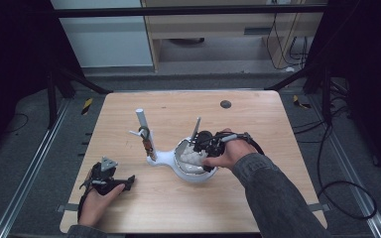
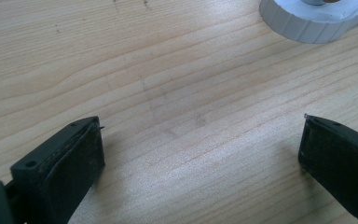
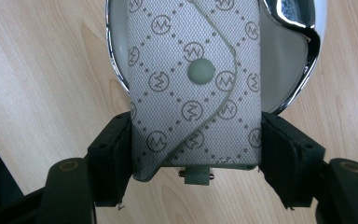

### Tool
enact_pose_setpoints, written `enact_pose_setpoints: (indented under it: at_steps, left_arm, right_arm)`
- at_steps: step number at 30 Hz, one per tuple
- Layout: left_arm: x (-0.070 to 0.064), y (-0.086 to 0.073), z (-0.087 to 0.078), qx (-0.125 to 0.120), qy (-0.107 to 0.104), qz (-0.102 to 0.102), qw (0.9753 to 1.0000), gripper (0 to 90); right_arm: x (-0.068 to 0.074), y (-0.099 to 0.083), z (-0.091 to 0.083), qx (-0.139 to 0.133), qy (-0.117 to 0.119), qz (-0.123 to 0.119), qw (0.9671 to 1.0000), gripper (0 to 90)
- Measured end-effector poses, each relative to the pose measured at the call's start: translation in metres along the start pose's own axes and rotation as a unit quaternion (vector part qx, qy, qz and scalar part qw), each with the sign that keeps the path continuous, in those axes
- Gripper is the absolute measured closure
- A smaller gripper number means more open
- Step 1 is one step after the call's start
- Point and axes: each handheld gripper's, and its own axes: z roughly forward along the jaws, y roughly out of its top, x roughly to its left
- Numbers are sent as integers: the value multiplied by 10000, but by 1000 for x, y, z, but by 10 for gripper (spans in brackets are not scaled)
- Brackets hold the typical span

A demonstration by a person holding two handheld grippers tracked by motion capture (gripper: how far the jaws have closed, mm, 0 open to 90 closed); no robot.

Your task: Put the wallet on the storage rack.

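- My right gripper (image 3: 196, 154) has its jaws clamped on a small grey patterned pouch (image 3: 193, 88), one pad pressed flat to each long side near the lower end.
- The pouch has a curved flap and a round snap; a small tab sticks out at the end nearest my camera.
- The pouch's far end lies over the chrome-rimmed dish (image 3: 307, 60). I cannot tell whether it touches the dish floor.
- From the high view, my right gripper (image 1: 203, 148) sits over the white bowl of the stand (image 1: 164, 159), middle of the table (image 1: 248, 198).
- The stand's white post (image 1: 142, 120) rises left of the bowl, something small hanging from its hook.
- My left gripper (image 2: 200, 154) has its jaws spread wide, nothing between them, bare wood below.
- High view puts my left gripper (image 1: 110, 182) at the table's near left, well apart from the stand.
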Motion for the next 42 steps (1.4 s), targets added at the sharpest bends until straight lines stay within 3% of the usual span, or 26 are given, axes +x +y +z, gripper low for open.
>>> enact_pose_setpoints:
  at_steps: [29,30,31,32,35,42]
  left_arm:
    - [0,0,0,-10,-7,9,10000,0]
    - [0,0,0,-9,-7,10,10000,0]
    - [-1,0,0,-9,-11,8,10000,0]
    - [0,0,0,-9,-10,12,10000,0]
    - [-1,0,0,-8,-14,12,10000,0]
    - [-1,0,0,-8,-16,-1,10000,0]
  right_arm:
    - [0,11,17,-130,-96,133,9998,314]
    - [0,11,17,-174,-142,151,9996,302]
    - [0,12,17,-391,-119,201,9990,211]
    - [0,12,16,-471,-62,266,9985,177]
    - [3,11,12,-719,-56,367,9967,189]
    - [9,6,7,-900,-132,335,9953,170]
